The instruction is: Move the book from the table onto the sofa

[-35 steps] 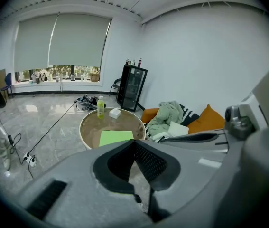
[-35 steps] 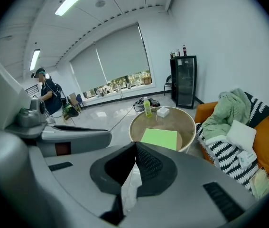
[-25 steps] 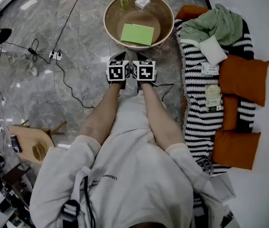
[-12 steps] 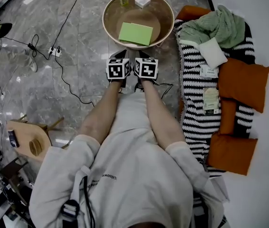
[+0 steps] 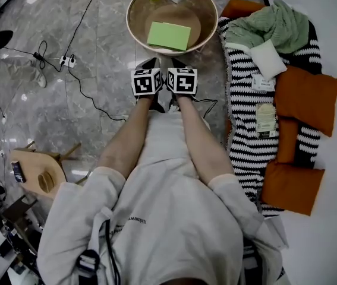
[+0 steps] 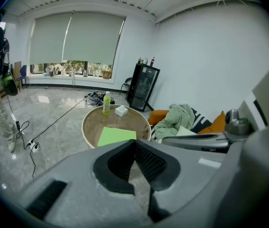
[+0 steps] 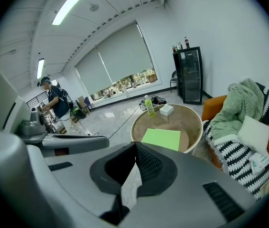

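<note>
The left gripper point(image 5: 150, 65) is pressed together, holding nothing. The right gripper point(image 5: 175, 65) just beside it is too. At 12 o'clock from them, the green book point(image 5: 169, 35) lies on the round table point(image 5: 134, 8). The sofa point(image 5: 243, 105) is at 3 o'clock.

The book point(image 5: 169, 35) is light green. The sofa point(image 5: 245, 141) is black-and-white zigzag, with orange cushions point(image 5: 306, 97) and a sage-green blanket point(image 5: 278, 25).
</note>
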`<state>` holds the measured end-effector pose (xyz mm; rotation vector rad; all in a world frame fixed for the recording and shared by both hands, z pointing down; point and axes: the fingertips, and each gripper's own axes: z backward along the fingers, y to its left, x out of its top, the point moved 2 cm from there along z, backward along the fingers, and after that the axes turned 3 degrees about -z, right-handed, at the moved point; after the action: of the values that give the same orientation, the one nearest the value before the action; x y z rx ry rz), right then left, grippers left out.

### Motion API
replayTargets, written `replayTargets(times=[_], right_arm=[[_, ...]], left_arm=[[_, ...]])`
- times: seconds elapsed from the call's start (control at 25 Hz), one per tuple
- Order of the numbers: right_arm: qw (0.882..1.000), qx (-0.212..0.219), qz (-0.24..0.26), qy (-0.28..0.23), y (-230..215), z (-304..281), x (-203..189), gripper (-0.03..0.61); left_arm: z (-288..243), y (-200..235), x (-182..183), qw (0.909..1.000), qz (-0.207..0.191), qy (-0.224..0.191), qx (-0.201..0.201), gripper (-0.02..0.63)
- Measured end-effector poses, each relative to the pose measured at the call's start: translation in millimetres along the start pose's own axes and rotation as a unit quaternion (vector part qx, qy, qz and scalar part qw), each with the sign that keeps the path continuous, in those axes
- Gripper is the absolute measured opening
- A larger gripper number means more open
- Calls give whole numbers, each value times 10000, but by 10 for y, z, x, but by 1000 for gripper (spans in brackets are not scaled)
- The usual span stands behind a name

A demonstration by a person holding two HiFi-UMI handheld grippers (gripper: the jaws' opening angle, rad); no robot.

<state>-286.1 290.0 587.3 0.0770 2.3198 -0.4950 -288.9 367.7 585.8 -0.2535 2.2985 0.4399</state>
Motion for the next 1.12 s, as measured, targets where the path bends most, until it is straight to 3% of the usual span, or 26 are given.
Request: replayTargets(times=[0.24,0.48,0.76,1.12], right_arm=[[9998,-40,-214,16,-33,-37,1,6],[9996,-6,-287,-4,-36,-36,8,6],[9996,50,-265,-6,-28,-53,6,6],[9989,412,-130,178,270,-256,-45,6]], left_arm=[[-19,-53,28,9995,-291,104,-45,9],[-45,-52,-19,9996,-237,176,-41,9],[14,-24,96,9993,-351,-44,112,9],[134,408,66,9978,85,-183,626,9]])
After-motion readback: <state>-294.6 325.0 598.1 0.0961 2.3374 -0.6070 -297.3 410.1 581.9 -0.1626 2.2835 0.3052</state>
